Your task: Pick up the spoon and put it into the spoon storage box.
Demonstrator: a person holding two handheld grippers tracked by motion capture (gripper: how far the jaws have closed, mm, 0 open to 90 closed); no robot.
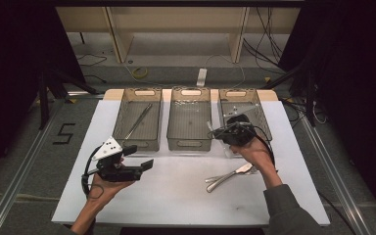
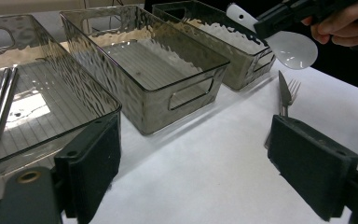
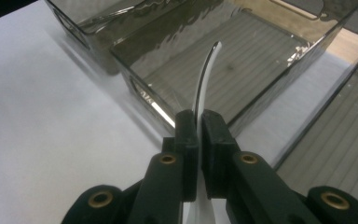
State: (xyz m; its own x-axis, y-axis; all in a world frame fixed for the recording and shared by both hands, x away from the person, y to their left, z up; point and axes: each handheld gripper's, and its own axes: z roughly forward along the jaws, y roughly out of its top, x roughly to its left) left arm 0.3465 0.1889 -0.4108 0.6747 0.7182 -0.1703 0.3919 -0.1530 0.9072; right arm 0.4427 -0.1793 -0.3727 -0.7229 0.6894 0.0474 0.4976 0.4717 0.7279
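From the high view, three clear bins are sitting side by side on the white surface [image 1: 186, 186]; taking the middle bin [image 1: 190, 118] as landmark, the left hand-held gripper [image 1: 138, 156] is hovering open at its near left, and the right hand-held gripper [image 1: 214, 131] is working just right of it. A fork and knife [image 1: 227, 176] are lying nearer the person.

In the left gripper view, jaws are gaping wide; a white spoon [image 2: 291, 46] is hanging beyond the middle bin [image 2: 168, 70], above the fork [image 2: 286, 93].

In the right gripper view, the right hand-held gripper [image 3: 199, 126] is pinching the spoon [image 3: 204, 79] edge-on over a bin's rim.
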